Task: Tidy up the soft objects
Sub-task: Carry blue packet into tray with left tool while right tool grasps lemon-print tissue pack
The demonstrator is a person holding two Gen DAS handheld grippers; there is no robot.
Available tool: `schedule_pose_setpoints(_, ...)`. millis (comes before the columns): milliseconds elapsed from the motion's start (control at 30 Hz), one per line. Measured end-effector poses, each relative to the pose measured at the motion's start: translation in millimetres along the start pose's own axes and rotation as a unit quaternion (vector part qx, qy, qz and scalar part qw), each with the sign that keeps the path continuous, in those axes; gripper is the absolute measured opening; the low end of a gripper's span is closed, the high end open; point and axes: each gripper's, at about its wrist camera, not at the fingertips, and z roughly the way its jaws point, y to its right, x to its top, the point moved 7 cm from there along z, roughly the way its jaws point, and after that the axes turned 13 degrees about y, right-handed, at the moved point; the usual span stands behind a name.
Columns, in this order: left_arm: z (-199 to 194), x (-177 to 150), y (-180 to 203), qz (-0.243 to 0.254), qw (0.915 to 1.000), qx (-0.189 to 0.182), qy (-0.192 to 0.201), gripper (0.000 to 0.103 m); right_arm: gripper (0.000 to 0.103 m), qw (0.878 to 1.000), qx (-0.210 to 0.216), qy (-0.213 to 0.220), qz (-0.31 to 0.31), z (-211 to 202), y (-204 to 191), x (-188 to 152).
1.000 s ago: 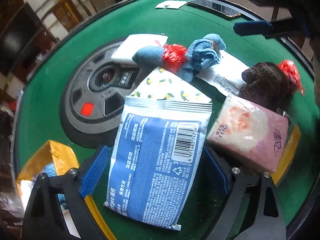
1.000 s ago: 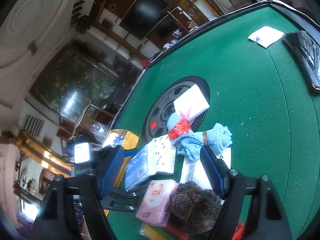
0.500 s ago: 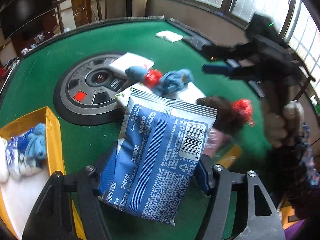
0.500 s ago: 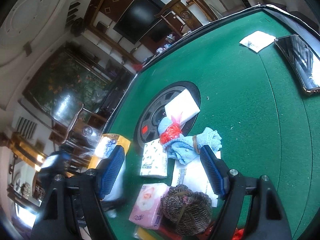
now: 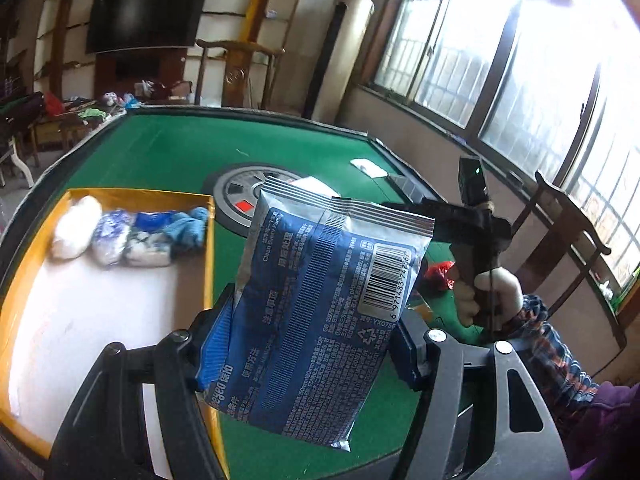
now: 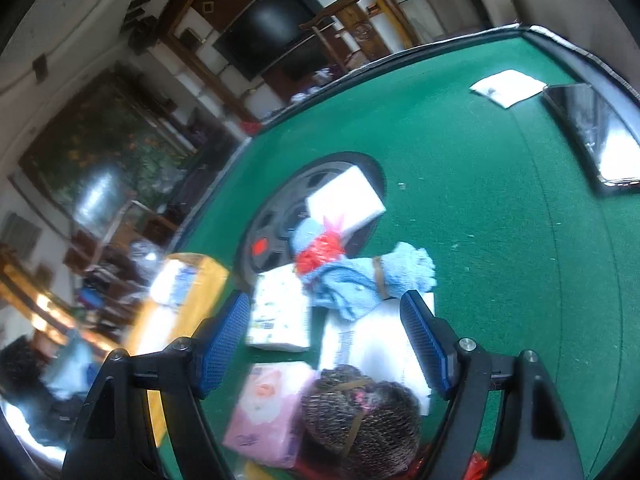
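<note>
Blue pack: wet-wipe pack [image 5: 320,320] is pinched between the left gripper [image 5: 312,344] fingers, aloft beside the yellow tray [image 5: 210,264].
Right gripper [image 6: 328,340]: fingers spread, empty, above the pile.
Placing tip: probably lay it flat beside the bundles [image 5: 132,236] at the tray's far edge.

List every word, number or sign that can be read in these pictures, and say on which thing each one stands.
All are on the blue and silver plastic wipes pack held in the left claw:
"Clean Every Family", near its sealed top.
"6 971483 747567", under the barcode.
"YX0756", below that number.
A recycling triangle sign.
The Chinese print is too small to read.
The pink tissue packet has print too blurred to read.
</note>
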Motion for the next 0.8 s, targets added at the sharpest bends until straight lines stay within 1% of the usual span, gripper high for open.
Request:
schedule_pose_setpoints(67,-14,-2,-10,-0.004,0.9999,0.008,0.006,0.066,0.073,0.999,-0.032,0.006,-0.008,-1,3,-2)
schedule_pose_setpoints(133,-22,-4,-25,-0.009,0.9997,0.023,0.009,0.066,0.073,0.998,-0.054,0.011,-0.009,-8,4,-3)
schedule_pose_setpoints(200,-29,-8,-42,-0.026,0.9992,0.030,0.012,0.066,0.073,0.998,-0.055,0.017,-0.006,-19,-3,-5)
schedule_pose_setpoints(300,-38,-15,-64,-0.070,0.9972,0.023,0.016,0.066,0.073,0.999,-0.046,0.015,-0.007,-37,-23,-10)
schedule_pose_setpoints(433,-41,-23,-77,-0.093,0.9952,0.017,0.026,0.066,0.073,0.999,-0.033,0.000,-0.043,-42,-59,-16)
schedule_pose_setpoints(500,-40,-26,-78,-0.103,0.9944,0.010,0.025,0.066,0.073,0.998,-0.027,-0.012,-0.049,-34,-71,-17)
schedule_pose_setpoints(633,-46,-32,-80,-0.103,0.9943,0.007,0.027,0.066,0.074,0.996,-0.040,-0.052,-0.053,5,-81,-23)
schedule_pose_setpoints(700,-51,-33,-84,-0.105,0.9939,0.007,0.031,0.066,0.073,0.995,-0.039,-0.078,-0.042,28,-84,-27)
schedule_pose_setpoints(800,-56,-33,-97,-0.112,0.9928,0.019,0.037,0.066,0.073,0.992,-0.072,-0.097,-0.042,56,-81,-30)
